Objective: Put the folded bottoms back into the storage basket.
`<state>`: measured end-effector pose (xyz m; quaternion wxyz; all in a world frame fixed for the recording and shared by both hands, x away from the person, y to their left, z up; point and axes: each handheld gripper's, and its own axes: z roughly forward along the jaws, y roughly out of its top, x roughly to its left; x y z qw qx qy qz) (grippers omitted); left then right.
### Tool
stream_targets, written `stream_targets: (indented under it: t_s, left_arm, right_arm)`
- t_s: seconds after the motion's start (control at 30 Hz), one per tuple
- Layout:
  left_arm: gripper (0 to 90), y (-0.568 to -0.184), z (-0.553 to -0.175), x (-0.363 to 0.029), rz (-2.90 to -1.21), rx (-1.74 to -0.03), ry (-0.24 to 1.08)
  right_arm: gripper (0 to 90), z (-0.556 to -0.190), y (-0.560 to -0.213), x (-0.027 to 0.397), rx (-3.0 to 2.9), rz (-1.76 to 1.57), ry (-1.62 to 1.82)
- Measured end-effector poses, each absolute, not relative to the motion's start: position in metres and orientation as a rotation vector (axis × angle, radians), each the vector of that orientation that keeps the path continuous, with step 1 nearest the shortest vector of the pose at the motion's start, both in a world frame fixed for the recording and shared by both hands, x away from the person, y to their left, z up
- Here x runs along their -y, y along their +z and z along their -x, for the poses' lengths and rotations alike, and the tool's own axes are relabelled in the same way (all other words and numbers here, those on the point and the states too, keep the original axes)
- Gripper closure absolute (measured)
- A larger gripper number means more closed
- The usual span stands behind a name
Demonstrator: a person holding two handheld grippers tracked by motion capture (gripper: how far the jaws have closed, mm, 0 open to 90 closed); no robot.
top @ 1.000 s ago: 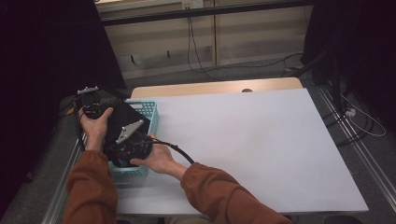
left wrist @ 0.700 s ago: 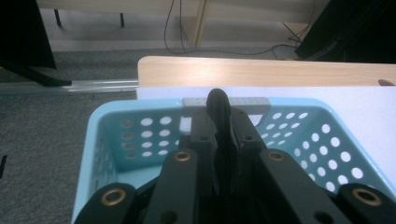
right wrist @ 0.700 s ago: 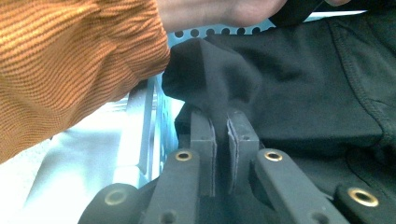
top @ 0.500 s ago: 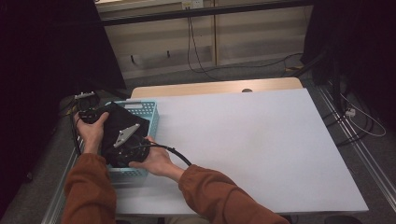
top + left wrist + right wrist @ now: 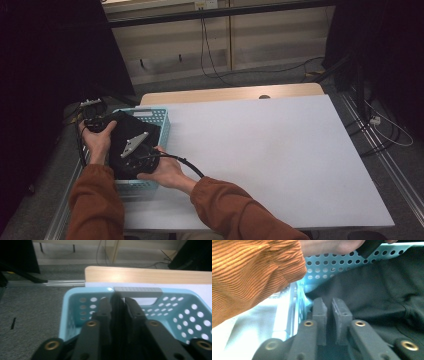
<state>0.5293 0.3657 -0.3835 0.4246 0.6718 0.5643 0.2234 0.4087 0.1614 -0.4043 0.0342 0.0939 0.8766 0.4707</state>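
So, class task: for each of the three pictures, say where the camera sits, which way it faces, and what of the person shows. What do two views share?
High view: above the person's side, facing forward and down on the table; forearms, hands, both grippers show.
Left gripper view: on the left gripper, facing the basket's far wall; black cloth between the jaws.
Right gripper view: on the right gripper, low inside the basket; an orange sleeve shows.
All share the basket and cloth.

light blue perforated basket (image 5: 162, 131), black cloth (image 5: 131, 131); ribbed orange sleeve (image 5: 249, 272), white tabletop (image 5: 280, 150)
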Motion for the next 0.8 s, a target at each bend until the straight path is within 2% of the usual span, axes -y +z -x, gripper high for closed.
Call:
stream_targets:
  t_s: [0.07,0.1,0.13,0.2,0.33,0.63,0.8]
  left_arm:
    - [58.4,-0.383,-0.529,-0.367,-1.667,-1.421,0.569]
    - [48.6,-0.382,-0.529,-0.366,-1.667,-1.435,0.585]
    - [43.4,-0.382,-0.528,-0.366,-1.669,-1.429,0.588]
    - [41.8,-0.380,-0.527,-0.366,-1.678,-1.416,0.591]
    - [24.3,-0.377,-0.524,-0.365,-1.684,-1.419,0.614]
    - [7.4,-0.363,-0.509,-0.362,-1.687,-1.348,0.623]
    - [4.8,-0.359,-0.498,-0.357,-1.724,-1.294,0.647]
  right_arm:
    - [68.8,-0.409,-0.403,-0.161,-2.705,-0.296,1.439]
    - [67.4,-0.409,-0.403,-0.160,-2.705,-0.303,1.441]
    - [64.4,-0.410,-0.402,-0.159,-2.705,-0.309,1.447]
    - [60.3,-0.411,-0.401,-0.158,-2.704,-0.318,1.453]
    - [56.0,-0.412,-0.398,-0.153,-2.705,-0.343,1.450]
    - [46.2,-0.420,-0.397,-0.133,-2.683,-0.407,1.478]
    - [35.2,-0.420,-0.395,-0.124,-2.664,-0.434,1.498]
